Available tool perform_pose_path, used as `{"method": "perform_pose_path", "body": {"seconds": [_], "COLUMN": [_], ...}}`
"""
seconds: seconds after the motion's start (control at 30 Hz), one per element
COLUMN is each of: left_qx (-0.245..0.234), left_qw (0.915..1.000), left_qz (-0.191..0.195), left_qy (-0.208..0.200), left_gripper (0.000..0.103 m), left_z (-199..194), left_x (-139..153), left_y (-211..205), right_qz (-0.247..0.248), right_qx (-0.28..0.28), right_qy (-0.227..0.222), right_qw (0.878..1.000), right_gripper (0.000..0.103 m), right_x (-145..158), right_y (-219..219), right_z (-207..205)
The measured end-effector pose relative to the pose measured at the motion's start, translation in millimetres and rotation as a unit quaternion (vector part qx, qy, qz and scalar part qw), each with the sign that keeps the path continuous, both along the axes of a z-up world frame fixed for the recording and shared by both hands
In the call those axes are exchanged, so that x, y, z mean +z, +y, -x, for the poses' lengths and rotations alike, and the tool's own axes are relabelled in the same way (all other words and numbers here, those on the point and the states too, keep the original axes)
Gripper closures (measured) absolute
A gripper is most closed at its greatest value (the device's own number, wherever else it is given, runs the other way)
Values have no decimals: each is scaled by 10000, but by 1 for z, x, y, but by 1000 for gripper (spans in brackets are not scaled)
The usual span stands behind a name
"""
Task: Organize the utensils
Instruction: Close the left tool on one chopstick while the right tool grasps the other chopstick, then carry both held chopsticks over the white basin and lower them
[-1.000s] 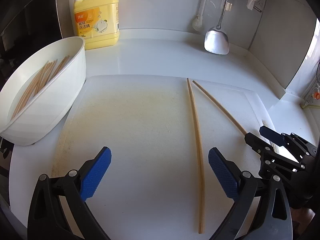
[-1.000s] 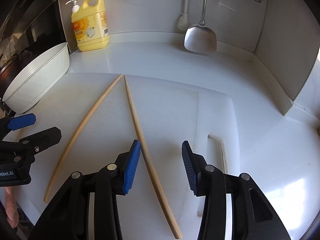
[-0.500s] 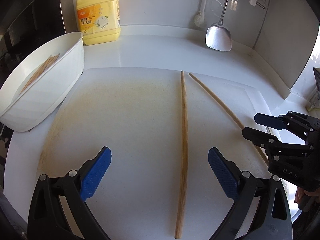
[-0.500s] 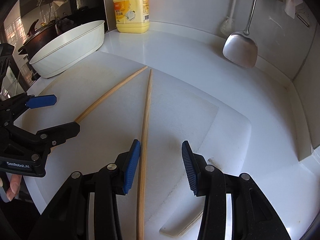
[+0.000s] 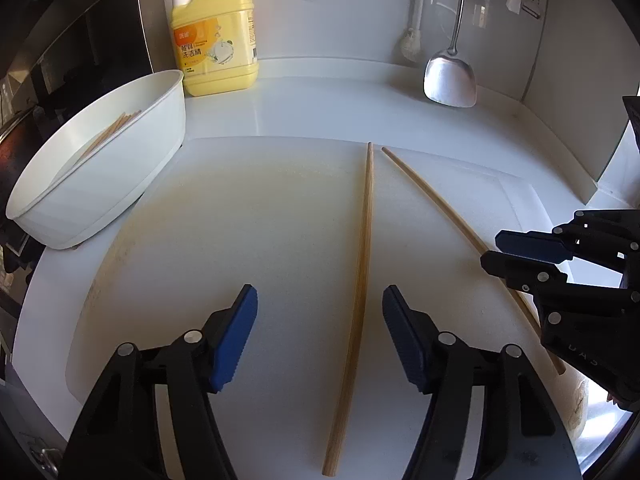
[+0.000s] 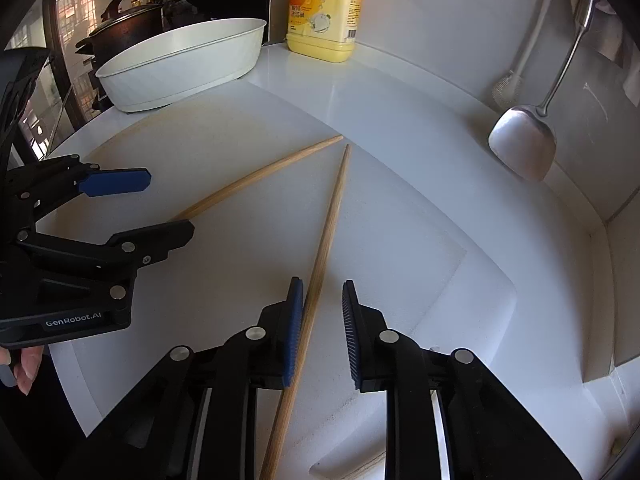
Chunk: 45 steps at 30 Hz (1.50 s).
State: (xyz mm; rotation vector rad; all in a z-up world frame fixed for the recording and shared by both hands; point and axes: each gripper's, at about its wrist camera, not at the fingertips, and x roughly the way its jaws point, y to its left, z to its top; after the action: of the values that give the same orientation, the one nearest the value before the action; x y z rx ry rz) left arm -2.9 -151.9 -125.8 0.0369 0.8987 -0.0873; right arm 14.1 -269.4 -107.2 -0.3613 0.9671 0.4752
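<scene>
both grippers are closing on a chopstick each — left gripper and right gripper not yet pinching — for the tub.

White counter meets a white wall (glossy). Sunlight falls at the right. Far left, a window.

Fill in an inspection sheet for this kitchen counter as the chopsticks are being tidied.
Surface: white cutting board, stained, on white counter.
Job's things: left chopstick and right chopstick loose on the board, far tips close; more chopsticks in white basin.
Clutter: detergent bottle, metal spatula.
Grippers: left gripper open astride left chopstick; right gripper open astride right chopstick, one pad touching it; both jaws have just been closing.
Cables: nothing seen.
Surroundings: black pot beyond the basin.
</scene>
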Motion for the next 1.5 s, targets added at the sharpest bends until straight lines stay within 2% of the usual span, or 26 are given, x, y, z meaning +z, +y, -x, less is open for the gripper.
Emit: {"method": "perform_pose_path", "body": {"seconds": [0.1, 0.23, 0.33, 0.37, 0.4, 0.77, 1.0, 1.23, 1.5], "left_qx": [53, 72, -11, -50, -62, -101, -96, -79, 174], "left_qw": [10000, 10000, 10000, 10000, 9999, 9992, 9993, 9992, 9979], "left_qz": [9, 49, 54, 78, 99, 345, 369, 338, 316], "left_qy": [-10, 2, 9, 22, 36, 146, 37, -187, -542], "left_gripper": [58, 71, 84, 92, 94, 96, 96, 96, 96], "left_z": [1, 0, 1, 1, 0, 2, 4, 2, -6], "left_x": [1, 2, 2, 2, 2, 4, 20, 61, 133], "left_y": [-2, -4, -7, -7, -8, 0, 8, 21, 61], "right_qz": [106, 143, 220, 274, 305, 148, 38, -220, -501], "right_qx": [159, 221, 264, 282, 280, 131, 97, -18, 62], "right_qy": [6, 25, -21, -70, -101, 26, 45, -169, -589], "right_qw": [9998, 9997, 9994, 9992, 9991, 9998, 9999, 9996, 9970], "right_gripper": [93, 94, 94, 95, 95, 97, 97, 97, 97], "right_x": [0, 1, 0, 1, 0, 0, 0, 23, 82], "right_y": [5, 6, 7, 9, 10, 6, 9, 9, 33], "right_z": [0, -2, -2, 0, 1, -2, 2, -2, -14]}}
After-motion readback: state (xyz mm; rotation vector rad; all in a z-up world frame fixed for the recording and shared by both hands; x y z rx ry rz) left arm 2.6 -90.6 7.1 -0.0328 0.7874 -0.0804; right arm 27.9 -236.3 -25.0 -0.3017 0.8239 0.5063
